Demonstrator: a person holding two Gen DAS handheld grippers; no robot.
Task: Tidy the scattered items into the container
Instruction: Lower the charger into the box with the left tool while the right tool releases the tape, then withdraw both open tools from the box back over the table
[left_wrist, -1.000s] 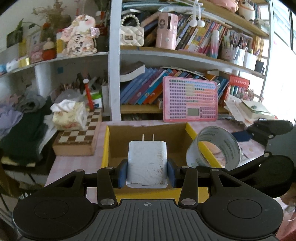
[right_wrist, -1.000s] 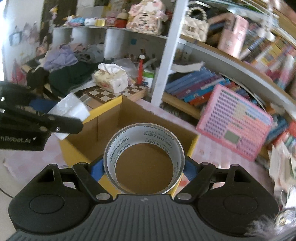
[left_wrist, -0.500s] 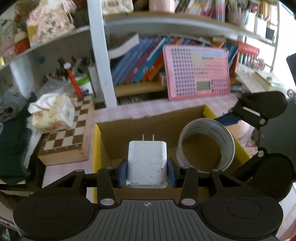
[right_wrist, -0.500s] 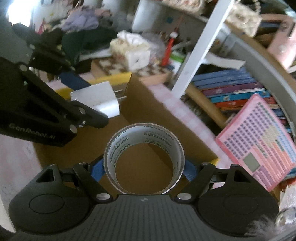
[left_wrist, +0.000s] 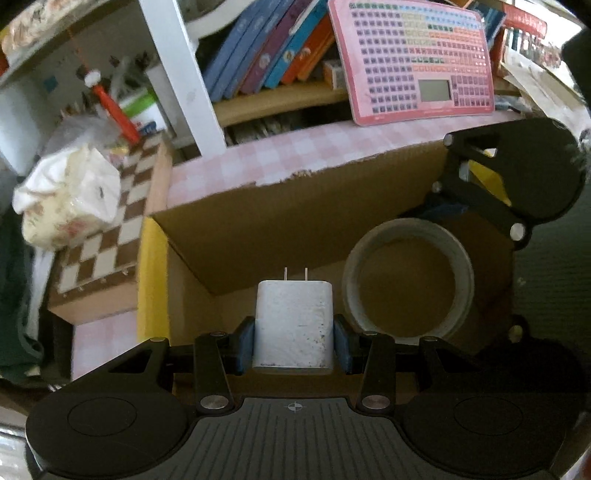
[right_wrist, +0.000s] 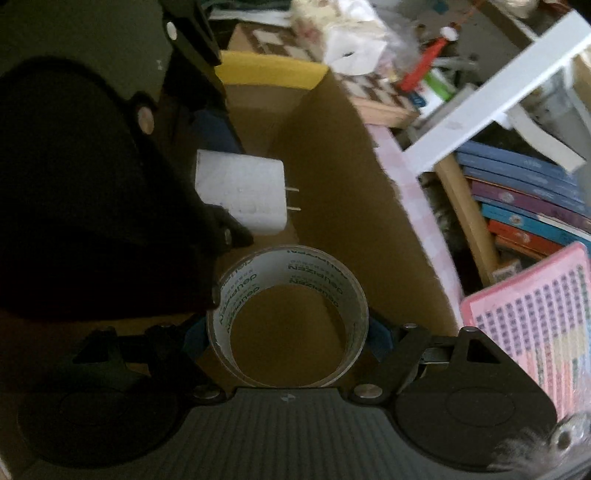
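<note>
Gripping left: left gripper (left_wrist: 293, 341) clamps white charger (left_wrist: 293, 325).
Right: right gripper (right_wrist: 286, 334) pinches tape roll (right_wrist: 288, 317).
Where: both inside cardboard box (left_wrist: 295, 214).

Left tongs (left_wrist: 293, 345) are clamping a charger (left_wrist: 293, 325), prongs pointing to 12 o'clock; right tongs (right_wrist: 287, 332) are gripping a tape roll (right_wrist: 288, 317).

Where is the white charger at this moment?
The charger is clamped in the left gripper, held over the inside of the cardboard box. In the left wrist view the tape roll is just to its right.
</note>
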